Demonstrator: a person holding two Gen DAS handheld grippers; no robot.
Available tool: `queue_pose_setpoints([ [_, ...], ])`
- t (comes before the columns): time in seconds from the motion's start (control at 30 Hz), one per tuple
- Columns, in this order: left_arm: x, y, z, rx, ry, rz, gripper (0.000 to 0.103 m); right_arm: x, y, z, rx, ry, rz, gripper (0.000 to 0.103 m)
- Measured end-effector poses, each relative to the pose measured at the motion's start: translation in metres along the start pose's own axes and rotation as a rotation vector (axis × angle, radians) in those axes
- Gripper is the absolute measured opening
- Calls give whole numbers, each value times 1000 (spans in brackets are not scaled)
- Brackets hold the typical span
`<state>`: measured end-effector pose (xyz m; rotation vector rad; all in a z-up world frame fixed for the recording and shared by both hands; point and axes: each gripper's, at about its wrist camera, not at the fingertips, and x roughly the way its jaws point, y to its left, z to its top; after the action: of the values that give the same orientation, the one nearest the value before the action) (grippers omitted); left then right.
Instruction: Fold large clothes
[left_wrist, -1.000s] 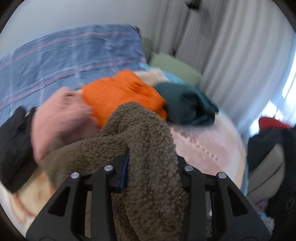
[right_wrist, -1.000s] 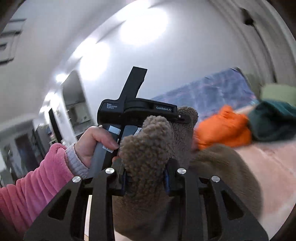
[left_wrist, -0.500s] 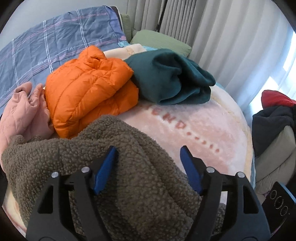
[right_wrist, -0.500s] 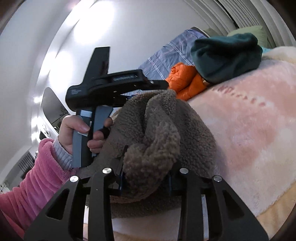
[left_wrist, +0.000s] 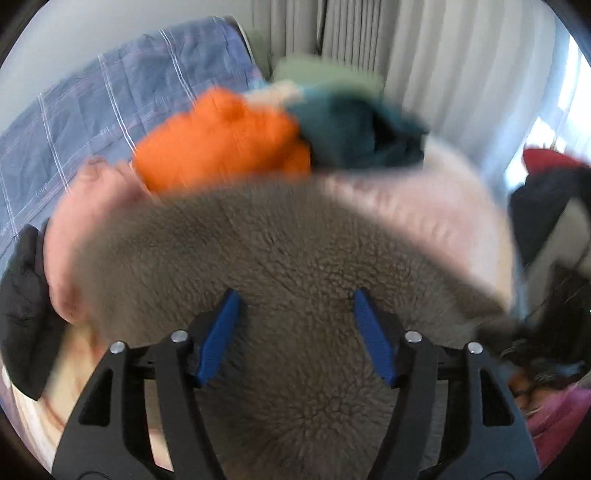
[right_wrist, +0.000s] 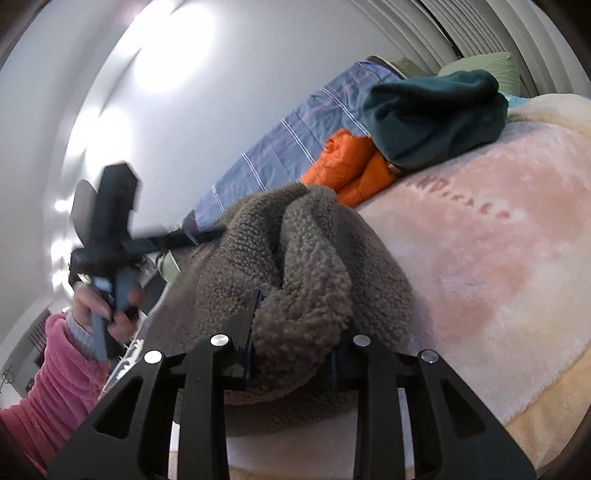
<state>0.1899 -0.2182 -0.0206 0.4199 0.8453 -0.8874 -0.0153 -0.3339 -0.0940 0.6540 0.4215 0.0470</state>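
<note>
Here our left gripper (left_wrist: 295, 328) hangs over the fleece (left_wrist: 280, 280), a brown, nubbly sherpa garment heaped on the bed; its blue-padded fingers (left_wrist: 218, 339) stand wide apart with the pile under the gap and no fabric pinched. Our right gripper (right_wrist: 291, 354) is clamped on a thick rolled fold of the fleece (right_wrist: 295, 288) at the bed's near edge. A second ago the left fingers gripped a bunched ridge of that fleece; they have just been opening, and the cloth now lies flatter beneath them. The right grip is unchanged. The left view is smeared by motion. The blanket (right_wrist: 498, 266) is pale pink plush with faded lettering and a cream border. Behind the fleece sit a puffy orange jacket (left_wrist: 218, 144), quilted in ribs, and a soft dark-green garment (right_wrist: 436, 118) folded into a mound. A blue plaid sheet (left_wrist: 110, 110) runs along the white wall, and pleated curtains (left_wrist: 443, 74) hang beyond. Our pink sleeve (right_wrist: 55, 373) shows at left.
</note>
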Motion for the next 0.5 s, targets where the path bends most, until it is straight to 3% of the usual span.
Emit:
queue_pose_setpoints([
  [0.07, 17, -17, -1, 67, -27, 31, 68, 3, -10, -2, 16, 19, -58, 32],
  [0.2, 33, -33, 12, 153, 38, 71, 69, -7, -21, 3, 25, 34, -83, 45],
  [0.33, 41, -46, 14, 219, 61, 150, 69, -31, -3, 19, -72, -68, -161, 50],
  [0.43, 42, -44, 13, 208, 54, 151, 70, -38, 12, 32, -128, -130, -79, 50],
  [0.5, 41, -41, 12, 194, 49, 145, 71, -23, 20, 30, -156, -75, -21, 39],
])
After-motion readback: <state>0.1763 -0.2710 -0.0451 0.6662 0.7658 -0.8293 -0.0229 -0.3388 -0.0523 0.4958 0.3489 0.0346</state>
